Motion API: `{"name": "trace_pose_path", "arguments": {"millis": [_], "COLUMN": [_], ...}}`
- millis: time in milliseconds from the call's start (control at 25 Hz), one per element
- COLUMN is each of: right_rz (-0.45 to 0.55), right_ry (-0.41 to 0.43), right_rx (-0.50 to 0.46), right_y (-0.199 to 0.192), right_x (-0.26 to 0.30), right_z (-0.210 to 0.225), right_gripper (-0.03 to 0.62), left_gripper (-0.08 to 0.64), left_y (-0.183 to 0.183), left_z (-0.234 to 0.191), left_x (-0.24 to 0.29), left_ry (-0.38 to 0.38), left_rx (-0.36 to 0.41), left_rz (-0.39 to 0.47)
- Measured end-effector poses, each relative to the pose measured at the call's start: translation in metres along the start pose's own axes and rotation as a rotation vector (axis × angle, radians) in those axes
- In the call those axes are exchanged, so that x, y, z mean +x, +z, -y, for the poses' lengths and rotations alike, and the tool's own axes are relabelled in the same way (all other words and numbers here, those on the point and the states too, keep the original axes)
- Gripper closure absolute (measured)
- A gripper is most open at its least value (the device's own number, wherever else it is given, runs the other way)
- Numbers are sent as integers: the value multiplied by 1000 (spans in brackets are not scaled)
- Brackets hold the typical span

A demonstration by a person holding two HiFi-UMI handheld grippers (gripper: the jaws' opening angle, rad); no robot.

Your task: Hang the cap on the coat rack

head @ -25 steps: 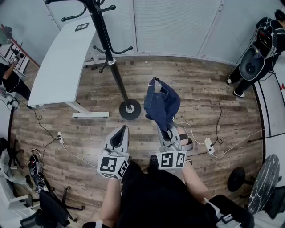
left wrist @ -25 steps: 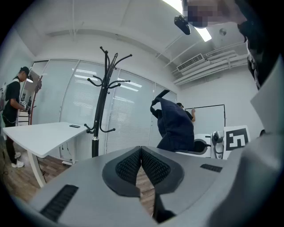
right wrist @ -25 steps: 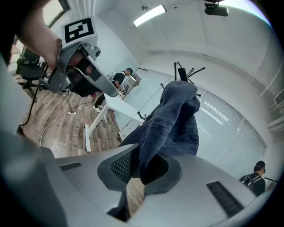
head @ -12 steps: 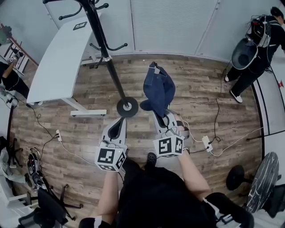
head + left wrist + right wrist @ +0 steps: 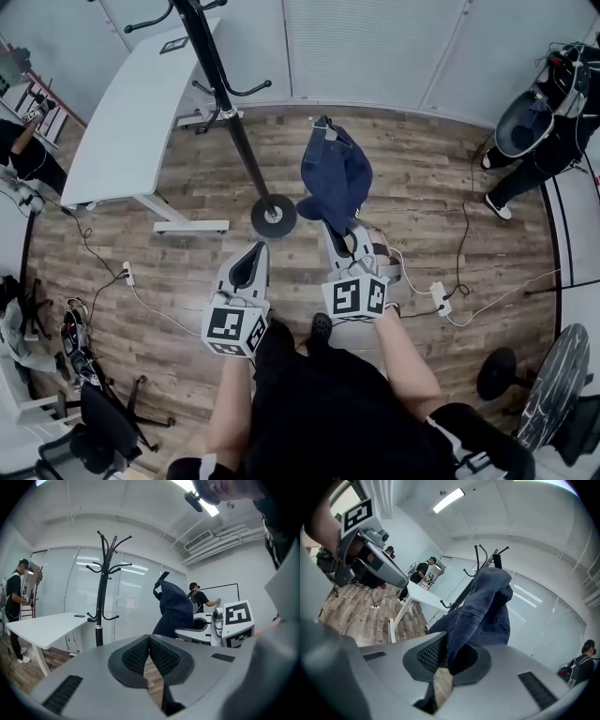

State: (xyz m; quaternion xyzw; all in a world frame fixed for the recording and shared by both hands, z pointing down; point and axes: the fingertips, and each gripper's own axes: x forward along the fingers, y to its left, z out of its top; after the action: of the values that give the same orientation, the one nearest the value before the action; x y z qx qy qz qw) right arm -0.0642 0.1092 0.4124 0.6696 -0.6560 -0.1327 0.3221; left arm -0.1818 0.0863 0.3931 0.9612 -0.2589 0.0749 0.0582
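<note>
1. Head view: the slim black coat rack (image 5: 236, 127) stands on a round base on the wood-plank floor (image 5: 422, 187), with a curved white desk (image 5: 127, 122) just beside it.
2. The limp dark-blue fabric cap (image 5: 337, 173) is right of the rack and apart from it, pinched between the fingers of the right gripper (image 5: 343, 239).
3. Near the rack's base, the left gripper (image 5: 249, 267) has its ribbed fingers closed on nothing.

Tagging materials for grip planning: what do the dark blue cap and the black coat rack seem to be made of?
Dark blue cap: soft matte fabric, possibly denim; it folds and droops. Black coat rack: likely painted metal; thin, rigid, smooth pole.
</note>
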Motion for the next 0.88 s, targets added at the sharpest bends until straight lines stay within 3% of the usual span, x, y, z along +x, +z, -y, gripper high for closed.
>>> {"name": "trace_pose_path", "arguments": {"millis": [520, 880], "right_rz": [-67, -76], "right_ry": [51, 60], "right_rx": [-23, -104], "right_y": [-9, 7], "right_x": [38, 94], "right_z": [-25, -16], "right_gripper": [545, 545], "left_gripper": [543, 543], "left_y": [-18, 4], "left_z": [-27, -72], "left_x": [11, 47], "left_ry": [-37, -80], "left_rx": [-36, -101], "left_rz": [-34, 63]}}
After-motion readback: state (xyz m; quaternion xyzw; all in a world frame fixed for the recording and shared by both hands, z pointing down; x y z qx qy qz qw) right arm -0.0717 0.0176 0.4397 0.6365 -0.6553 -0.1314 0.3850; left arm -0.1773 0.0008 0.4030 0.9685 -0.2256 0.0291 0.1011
